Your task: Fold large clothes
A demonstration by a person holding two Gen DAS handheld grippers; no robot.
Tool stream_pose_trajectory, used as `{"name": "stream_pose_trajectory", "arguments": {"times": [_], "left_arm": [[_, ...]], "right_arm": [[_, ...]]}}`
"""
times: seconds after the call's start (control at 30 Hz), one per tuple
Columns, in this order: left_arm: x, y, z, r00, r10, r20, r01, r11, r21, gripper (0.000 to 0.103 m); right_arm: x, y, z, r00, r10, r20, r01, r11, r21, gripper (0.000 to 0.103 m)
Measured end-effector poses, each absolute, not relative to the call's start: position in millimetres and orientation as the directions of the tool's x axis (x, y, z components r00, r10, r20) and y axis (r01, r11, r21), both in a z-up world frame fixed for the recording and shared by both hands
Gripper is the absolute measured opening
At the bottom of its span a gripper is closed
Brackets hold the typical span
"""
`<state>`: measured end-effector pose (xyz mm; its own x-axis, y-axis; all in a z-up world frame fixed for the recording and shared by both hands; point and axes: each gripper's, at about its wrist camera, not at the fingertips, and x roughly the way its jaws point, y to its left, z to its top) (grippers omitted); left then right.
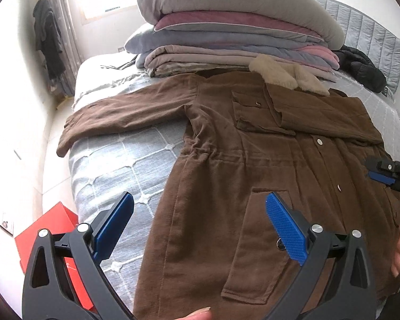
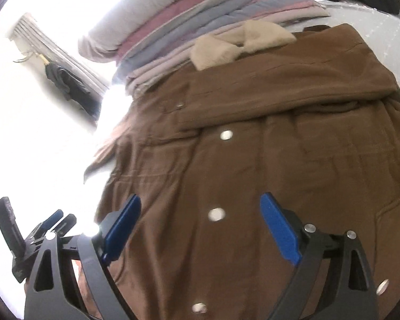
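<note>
A large brown coat (image 1: 226,160) lies front-up on the bed, its beige fleece collar (image 1: 288,73) at the far end. One sleeve (image 1: 120,114) stretches out to the left; the other sleeve (image 1: 320,117) is folded across the chest. My left gripper (image 1: 200,200) hovers open over the coat's near left side, by the lower pocket (image 1: 258,240), with nothing between its pads. In the right wrist view my right gripper (image 2: 201,200) stands open above the snap-button front of the coat (image 2: 253,160), holding nothing. The right gripper (image 1: 386,173) also shows at the right edge of the left wrist view.
A tall stack of folded quilts (image 1: 226,26) sits just behind the collar. A black puffer jacket (image 1: 362,66) lies at the far right. The grey quilted bedspread (image 1: 120,165) is bare under the left sleeve. A red box (image 1: 53,229) stands on the floor beside the bed.
</note>
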<state>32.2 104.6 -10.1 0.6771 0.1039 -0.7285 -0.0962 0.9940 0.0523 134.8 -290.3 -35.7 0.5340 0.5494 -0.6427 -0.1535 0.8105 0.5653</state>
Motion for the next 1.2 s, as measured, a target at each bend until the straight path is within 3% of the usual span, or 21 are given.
{"name": "stream_pose_trajectory", "arguments": {"times": [0.27,0.33,0.43,0.57,0.7,0.9,1.2], "left_arm": [[28,115,-6,0.684,0.063,-0.727,-0.085,0.996,0.007,0.096],[30,127,-5,0.684,-0.025,-0.729,-0.053,0.995,-0.084,0.096],[36,167,-2,0.693,-0.224,-0.686,-0.017,0.945,-0.326,0.096],[55,248,-1,0.727,-0.303,-0.616,-0.066,0.863,-0.501,0.096],[70,354,-8,0.795,-0.226,-0.563,-0.201,0.778,-0.596,0.096],[94,464,-90,0.818,-0.360,-0.448,-0.300,0.396,-0.868,0.096],[114,503,-157,0.872,-0.283,-0.399,-0.360,0.180,-0.915,0.096]], "right_arm": [[141,-270,-61,0.491,0.549,-0.676,-0.130,0.814,0.566,0.088],[141,-268,-64,0.484,0.549,-0.681,-0.130,0.815,0.564,0.088],[142,-270,-69,0.476,0.554,-0.683,-0.119,0.810,0.574,0.088],[142,-276,-70,0.474,0.582,-0.661,-0.104,0.782,0.614,0.088],[143,-280,-70,0.472,0.604,-0.643,-0.100,0.761,0.642,0.088],[148,-280,-79,0.444,0.618,-0.648,-0.078,0.748,0.659,0.088],[150,-279,-83,0.436,0.621,-0.651,-0.075,0.747,0.661,0.088]]}}
